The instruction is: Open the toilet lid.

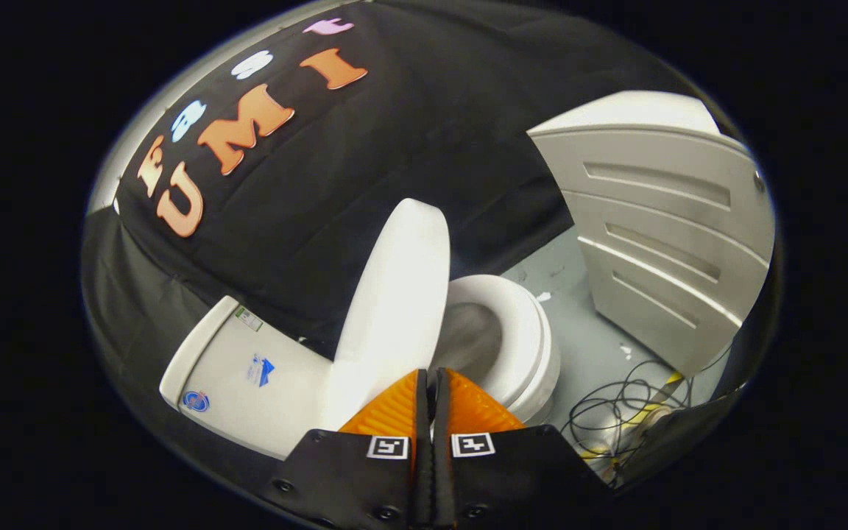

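My claw (430, 379) sits closest, its two fingers pressed together with only a thin dark seam between them and nothing caught there. Each finger carries a small square black-and-white marker near its base.

Just ahead of the fingertips is the toilet lid (398, 294). It stands raised, close to upright, and I see its broad white face edge-on and slightly turned, so that its lower end drops out of sight behind my fingers. Whether the fingertips actually touch it I cannot tell; they are right up against it in this view.

Beside the lid, on the open side, lies the toilet seat (523, 331), a white ring resting flat on the bowl. The bowl (472, 338) inside the ring shows a grey, shadowed hollow; I cannot make out any water or anything else in it.

On the other side of the lid is the toilet tank (244, 375), a white box with a few small stickers on its face, backed against the black cloth wall.

Beyond the seat the grey floor (586, 331) is scuffed with pale flecks. A loose tangle of thin black cable (615, 408) lies on it, near something yellow I cannot identify.

Farthest off stands a pale grey cabinet (659, 228) with slot-like recessed grooves across its front, well apart from the toilet.
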Available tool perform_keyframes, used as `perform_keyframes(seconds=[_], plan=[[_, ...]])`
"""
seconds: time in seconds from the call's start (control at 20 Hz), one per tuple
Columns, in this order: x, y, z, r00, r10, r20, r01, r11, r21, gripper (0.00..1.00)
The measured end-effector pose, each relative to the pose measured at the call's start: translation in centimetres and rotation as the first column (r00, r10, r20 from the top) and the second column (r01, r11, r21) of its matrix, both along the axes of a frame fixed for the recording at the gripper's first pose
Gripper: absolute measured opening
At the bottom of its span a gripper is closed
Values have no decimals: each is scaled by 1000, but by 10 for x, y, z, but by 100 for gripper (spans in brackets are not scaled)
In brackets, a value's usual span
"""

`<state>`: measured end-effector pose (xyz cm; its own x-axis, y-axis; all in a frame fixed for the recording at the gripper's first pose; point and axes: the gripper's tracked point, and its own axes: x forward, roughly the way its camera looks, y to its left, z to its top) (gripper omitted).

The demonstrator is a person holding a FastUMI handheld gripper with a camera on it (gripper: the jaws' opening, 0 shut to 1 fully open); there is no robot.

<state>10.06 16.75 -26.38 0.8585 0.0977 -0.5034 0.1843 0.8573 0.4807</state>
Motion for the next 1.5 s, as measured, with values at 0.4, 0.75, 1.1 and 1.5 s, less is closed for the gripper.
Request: perform_keyframes(seconds=[0.4, 0.75, 1.1, 1.5], plan=[[1, 32, 42, 1000, 23, 16, -19, 976, -216, 8], [1, 53, 67, 999, 28, 37, -16, 953, -304, 8], [5, 80, 95, 996, 69, 63, -38, 917, -397, 8], [6, 117, 125, 988, 110, 106, -44, 869, -493, 8]])
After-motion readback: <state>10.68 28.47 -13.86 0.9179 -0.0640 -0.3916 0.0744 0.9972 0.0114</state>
